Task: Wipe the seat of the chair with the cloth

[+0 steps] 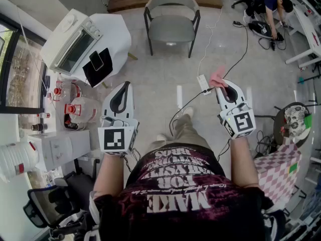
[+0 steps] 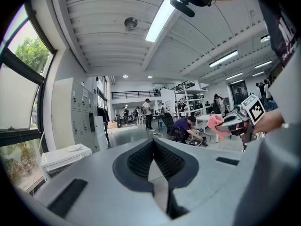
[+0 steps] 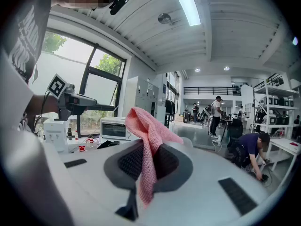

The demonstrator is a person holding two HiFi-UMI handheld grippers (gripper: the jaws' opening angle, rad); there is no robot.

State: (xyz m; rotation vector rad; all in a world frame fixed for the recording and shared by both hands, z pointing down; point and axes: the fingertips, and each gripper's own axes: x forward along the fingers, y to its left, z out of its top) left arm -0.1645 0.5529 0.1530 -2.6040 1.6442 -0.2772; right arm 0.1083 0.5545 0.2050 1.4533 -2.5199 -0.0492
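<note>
R gripper (image 3: 143,147): my fingers (image 3: 128,163) clenched on 1 pink cloth (image 3: 150,126), soft waffle-knit, pinched betw. the pads w/ a fold sticking up past the tips. L gripper (image 2: 153,145): fingers pressed together, nothing betw. them. 1 chair (image 1: 172,19), grey padded seat on dark metal frame, stands well ahead of both grippers, apart from the cloth.

**Print on the shirt, codes on the tools**

Upside down across the near T-shirt (image 1: 180,197): "MAKE" in large pale letters, "FOR" in a line farther out; other lines too creased to read. Square black-and-white code marker (image 1: 114,139) atop the left tool (image 1: 125,86), a second marker (image 1: 243,122) atop the right tool (image 1: 225,86).
</note>
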